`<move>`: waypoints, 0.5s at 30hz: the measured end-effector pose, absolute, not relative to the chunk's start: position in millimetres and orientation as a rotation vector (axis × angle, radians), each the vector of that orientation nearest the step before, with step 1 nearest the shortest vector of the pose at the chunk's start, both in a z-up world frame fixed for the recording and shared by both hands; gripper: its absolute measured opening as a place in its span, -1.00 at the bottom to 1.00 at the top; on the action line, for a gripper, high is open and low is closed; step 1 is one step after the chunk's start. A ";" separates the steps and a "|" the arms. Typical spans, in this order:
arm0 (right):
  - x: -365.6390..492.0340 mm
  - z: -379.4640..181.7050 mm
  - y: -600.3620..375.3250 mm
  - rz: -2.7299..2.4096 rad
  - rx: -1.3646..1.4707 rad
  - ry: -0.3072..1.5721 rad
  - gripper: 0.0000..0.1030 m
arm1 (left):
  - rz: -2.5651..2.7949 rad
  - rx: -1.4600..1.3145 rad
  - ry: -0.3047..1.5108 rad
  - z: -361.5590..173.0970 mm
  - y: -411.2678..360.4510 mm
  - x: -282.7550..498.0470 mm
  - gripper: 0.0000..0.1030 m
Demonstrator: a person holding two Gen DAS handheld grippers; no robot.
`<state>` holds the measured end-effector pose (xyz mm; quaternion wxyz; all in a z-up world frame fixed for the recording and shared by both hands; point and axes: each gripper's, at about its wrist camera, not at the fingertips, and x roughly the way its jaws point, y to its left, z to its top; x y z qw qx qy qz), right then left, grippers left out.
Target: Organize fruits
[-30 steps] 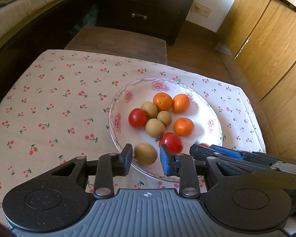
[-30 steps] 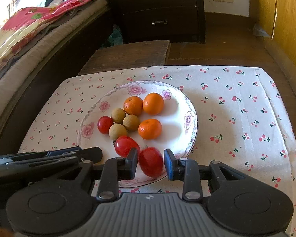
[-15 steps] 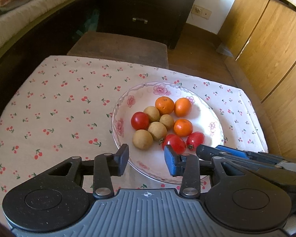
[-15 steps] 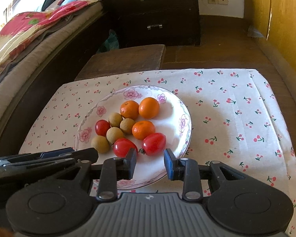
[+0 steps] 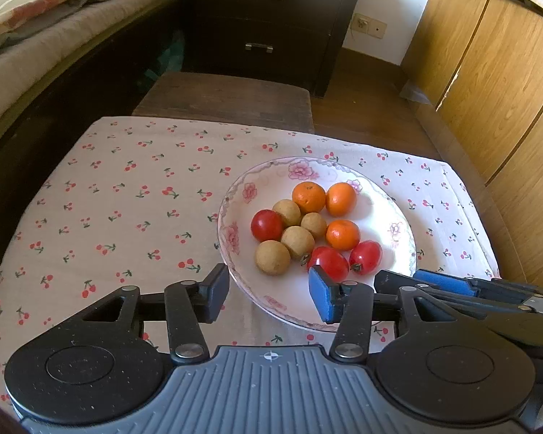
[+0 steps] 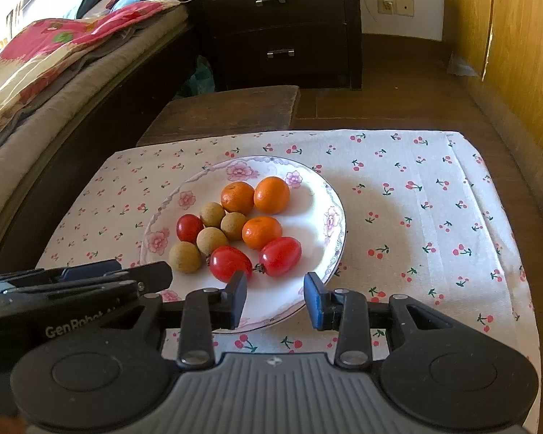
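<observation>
Red tomatoes (image 6: 280,256), orange mandarins (image 6: 261,232) and brown longans (image 6: 211,240) all sit on our flowered plate (image 6: 331,217) on the cherry cloth (image 6: 434,217). We think the job looks nearly done. Our left gripper (image 5: 268,298) and right gripper (image 6: 275,300) have just been opening, with nothing between them.

Warm sunlight across the tablecloth (image 6: 416,199), soft shadows, dim bed side, sharp focus, fisheye bending at edges
</observation>
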<state>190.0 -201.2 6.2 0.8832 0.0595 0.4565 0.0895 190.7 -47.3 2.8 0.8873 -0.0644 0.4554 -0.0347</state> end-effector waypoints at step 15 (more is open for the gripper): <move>192.5 1.8 -201.3 0.178 0.132 0.965 -0.30 | -0.062 -0.114 0.947 1.8 -48.9 190.9 0.17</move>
